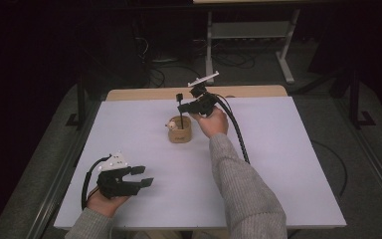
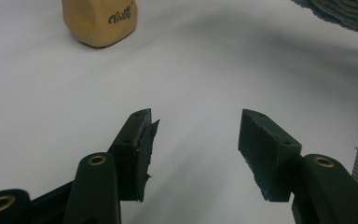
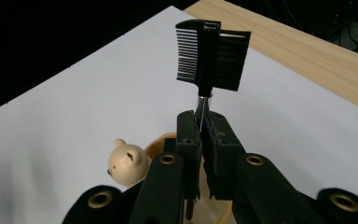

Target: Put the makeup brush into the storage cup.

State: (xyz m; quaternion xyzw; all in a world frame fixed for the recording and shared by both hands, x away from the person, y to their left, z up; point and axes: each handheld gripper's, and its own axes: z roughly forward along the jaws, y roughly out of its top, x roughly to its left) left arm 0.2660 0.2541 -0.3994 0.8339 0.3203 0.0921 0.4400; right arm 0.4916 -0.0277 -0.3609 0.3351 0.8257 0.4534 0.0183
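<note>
Right gripper (image 3: 204,122) clamps the stem of a brow comb-brush (image 3: 212,49) just above the wooden holder (image 1: 179,130); left gripper (image 2: 196,144) rests open, empty. Transfer appears mid-way, direction unclear.

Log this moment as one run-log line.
right hand-held gripper: shut on comb-brush tool, above wooden holder | left hand-held gripper: open, empty, near table front

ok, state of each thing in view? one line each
right gripper: shut on the brush's handle
comb-and-brush tool: upright, head above the holder
wooden holder: upright on the table, bear figure at its rim
left gripper: open, nothing between the jaws
</note>
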